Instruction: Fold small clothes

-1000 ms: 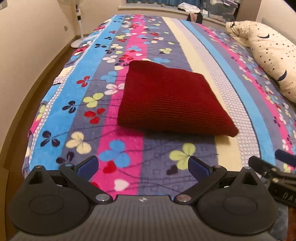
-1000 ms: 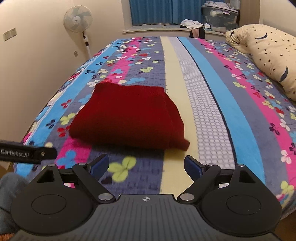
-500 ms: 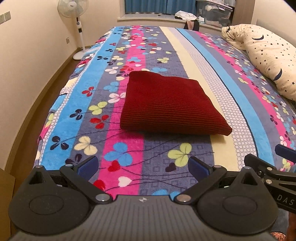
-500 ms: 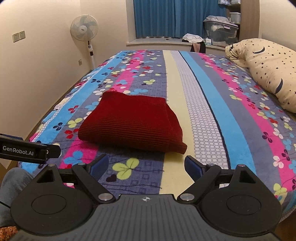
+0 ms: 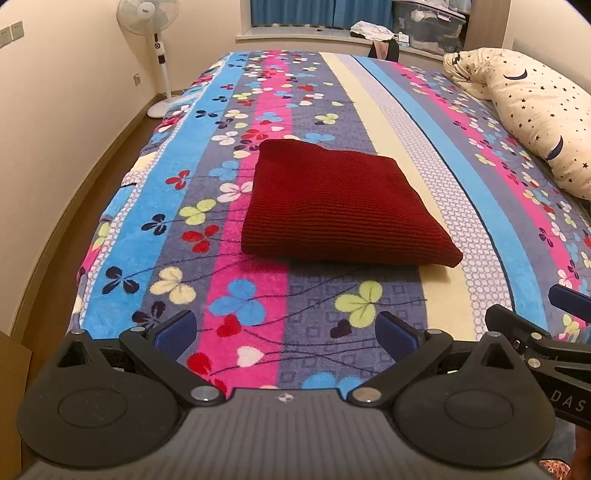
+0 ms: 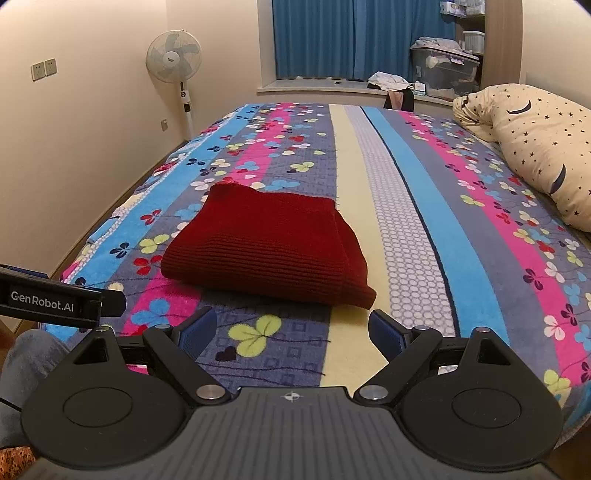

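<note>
A dark red knit [image 5: 340, 206], folded to a flat packet, lies on the flowered blanket [image 5: 424, 122] near the bed's front edge. The left gripper [image 5: 286, 332] and the right gripper [image 6: 293, 330] hang above the blanket in front of it. Both have the jaws wide apart and nothing between them. A star-print pillow [image 6: 535, 147] lies at the right.

pillow [image 5: 546, 122]: cut off by the right edge in both views
standing fan [image 5: 151, 22]: top cropped in the left wrist view
storage boxes [image 6: 445, 70]: contents too blurred to tell
right gripper [image 5: 554, 325]: only partly in the left wrist view
</note>
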`<action>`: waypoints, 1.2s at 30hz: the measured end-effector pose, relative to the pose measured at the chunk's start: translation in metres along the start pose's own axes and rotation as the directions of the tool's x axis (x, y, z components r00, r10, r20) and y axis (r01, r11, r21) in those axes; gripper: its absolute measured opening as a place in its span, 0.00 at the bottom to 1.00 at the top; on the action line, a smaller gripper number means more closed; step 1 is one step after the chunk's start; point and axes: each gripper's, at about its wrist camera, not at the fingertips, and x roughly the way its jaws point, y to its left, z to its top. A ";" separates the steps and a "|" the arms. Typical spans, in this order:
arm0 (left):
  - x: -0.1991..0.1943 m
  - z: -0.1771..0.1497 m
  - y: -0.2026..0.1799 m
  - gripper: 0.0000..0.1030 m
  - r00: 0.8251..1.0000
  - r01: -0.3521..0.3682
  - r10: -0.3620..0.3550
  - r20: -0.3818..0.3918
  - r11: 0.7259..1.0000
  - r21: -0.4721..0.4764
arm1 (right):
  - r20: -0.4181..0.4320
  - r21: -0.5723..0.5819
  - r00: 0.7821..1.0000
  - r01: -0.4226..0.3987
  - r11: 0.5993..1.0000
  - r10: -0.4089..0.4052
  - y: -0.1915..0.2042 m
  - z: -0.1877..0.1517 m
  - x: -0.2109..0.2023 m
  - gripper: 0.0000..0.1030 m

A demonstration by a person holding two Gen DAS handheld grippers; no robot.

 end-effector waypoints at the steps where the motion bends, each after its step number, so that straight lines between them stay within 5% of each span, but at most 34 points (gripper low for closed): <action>1: 0.000 0.000 0.000 1.00 1.000 0.000 0.000 0.000 1.000 0.002 | 0.000 0.000 1.000 0.000 1.000 0.000 0.000 0.000 0.000 0.87; 36: 0.001 -0.005 -0.002 1.00 1.000 -0.019 0.019 0.000 1.000 0.009 | 0.000 -0.028 1.000 -0.012 1.000 0.012 0.005 -0.006 0.000 0.91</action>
